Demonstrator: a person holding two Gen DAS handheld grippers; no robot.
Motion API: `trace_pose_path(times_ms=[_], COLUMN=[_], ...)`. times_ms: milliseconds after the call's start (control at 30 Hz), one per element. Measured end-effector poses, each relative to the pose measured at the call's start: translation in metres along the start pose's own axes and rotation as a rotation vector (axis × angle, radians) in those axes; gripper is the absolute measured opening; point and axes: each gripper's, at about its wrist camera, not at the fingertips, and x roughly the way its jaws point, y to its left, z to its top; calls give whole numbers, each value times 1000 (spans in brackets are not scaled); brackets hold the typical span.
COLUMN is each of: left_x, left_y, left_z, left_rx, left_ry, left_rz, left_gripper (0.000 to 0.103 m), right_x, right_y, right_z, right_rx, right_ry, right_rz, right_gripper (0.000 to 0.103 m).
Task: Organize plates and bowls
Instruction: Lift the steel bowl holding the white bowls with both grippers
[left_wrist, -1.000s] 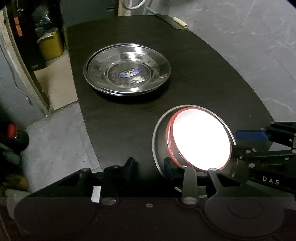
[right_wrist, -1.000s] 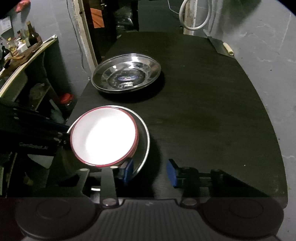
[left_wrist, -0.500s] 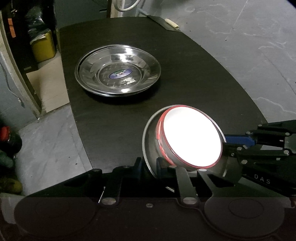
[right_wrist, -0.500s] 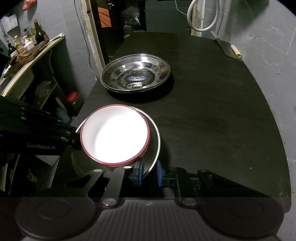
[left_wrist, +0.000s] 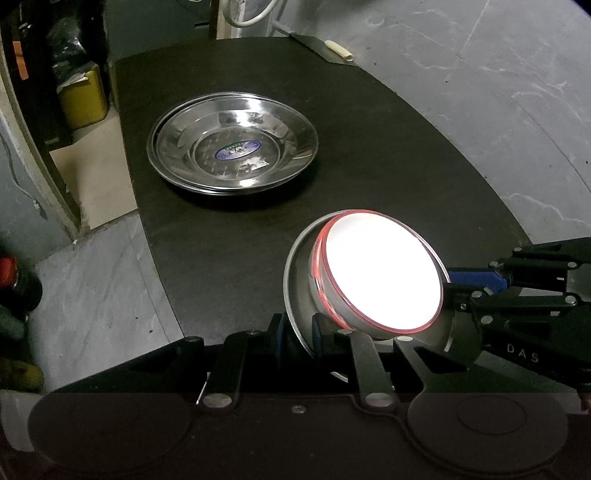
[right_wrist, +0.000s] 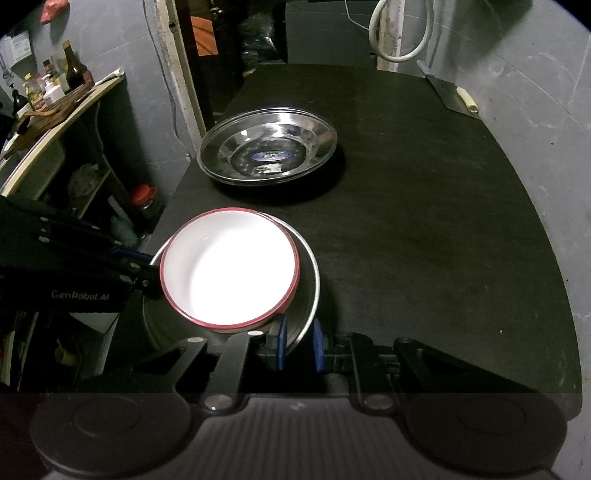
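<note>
A white bowl with a red rim (left_wrist: 380, 273) (right_wrist: 229, 266) sits in a steel plate (left_wrist: 295, 291) (right_wrist: 310, 273) near the front edge of the black table. My left gripper (left_wrist: 297, 334) is shut on the plate's left rim. My right gripper (right_wrist: 299, 343) is shut on the plate's right rim; it shows in the left wrist view (left_wrist: 476, 280). The plate and bowl are tilted. A stack of steel plates (left_wrist: 232, 142) (right_wrist: 267, 146) rests farther back on the table.
The black table (right_wrist: 424, 206) ends at a grey wall on the right. A cleaver (right_wrist: 452, 94) lies at the far right corner. Left of the table are a shelf with bottles (right_wrist: 55, 85), a red-lidded jar (right_wrist: 144, 197) and a yellow container (left_wrist: 83, 96).
Both grippers closed on the rim of the near steel plate, one on each side. The plate with the bowl now tilts and looks lifted a little off the table.
</note>
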Motion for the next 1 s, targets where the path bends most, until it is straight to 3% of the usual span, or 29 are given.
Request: trace_pose_path(times_ms=[633,833,1000], left_x=[0,0,-1], left_y=[-1,-4,-7], left_z=[-1,-1,-1], left_rx=[23,27,18], left_ry=[-7,-5,-4], left_rz=[31,23,37], left_gripper=[25,15,14], right_x=[0,0,0], right_y=[-4,-8,-10], right_z=[-3,-5,-5], right_rx=[64,110,154], right_ry=[8,18,29], right_rz=[24,50,66], right_gripper=[20,19,18])
